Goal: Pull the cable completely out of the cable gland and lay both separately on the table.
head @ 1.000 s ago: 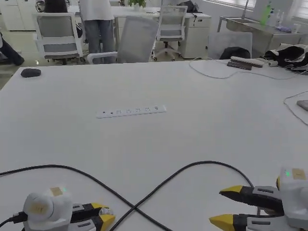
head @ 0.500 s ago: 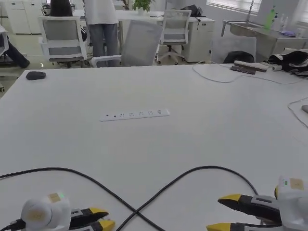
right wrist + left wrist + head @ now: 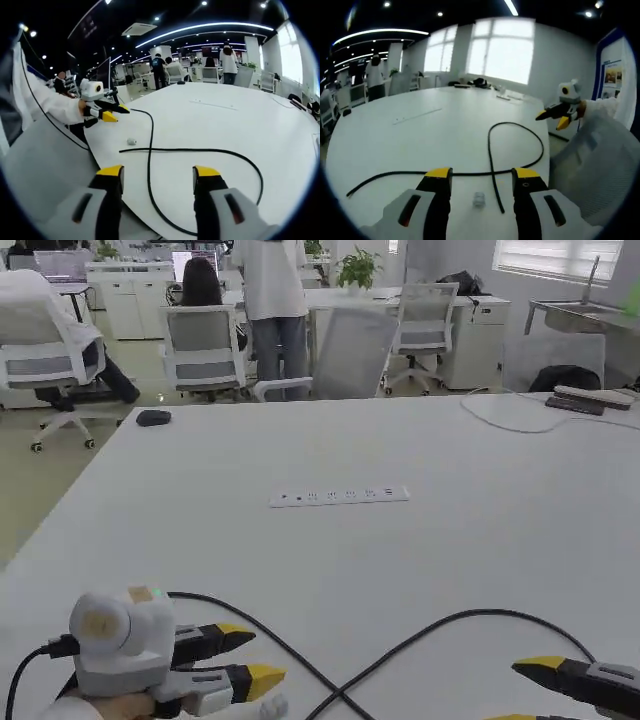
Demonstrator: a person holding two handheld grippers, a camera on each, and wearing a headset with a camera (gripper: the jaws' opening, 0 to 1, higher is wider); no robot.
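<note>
Black cable (image 3: pixel 480 613): looped on the white table (image 3: pixel 450 540). The cable gland (image 3: pixel 478 199) lies free just beside it. Left gripper (image 3: pixel 482 173) and right gripper (image 3: pixel 158 171): jaws spread, empty. We judge the separating done, so next we need only back both away.

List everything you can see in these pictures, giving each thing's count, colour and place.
table: one, white, under everything
cable: one, black, looped across itself on the near table
cable gland: one, pale, on the table between the left gripper's jaws, apart from the cable
power strip: one, white, mid-table
mouse: one, black, far left table edge
office chairs: several, white and grey, beyond the table
people: at least two, beyond the table
left gripper: one, yellow-tipped, open
right gripper: one, yellow-tipped, open
</note>
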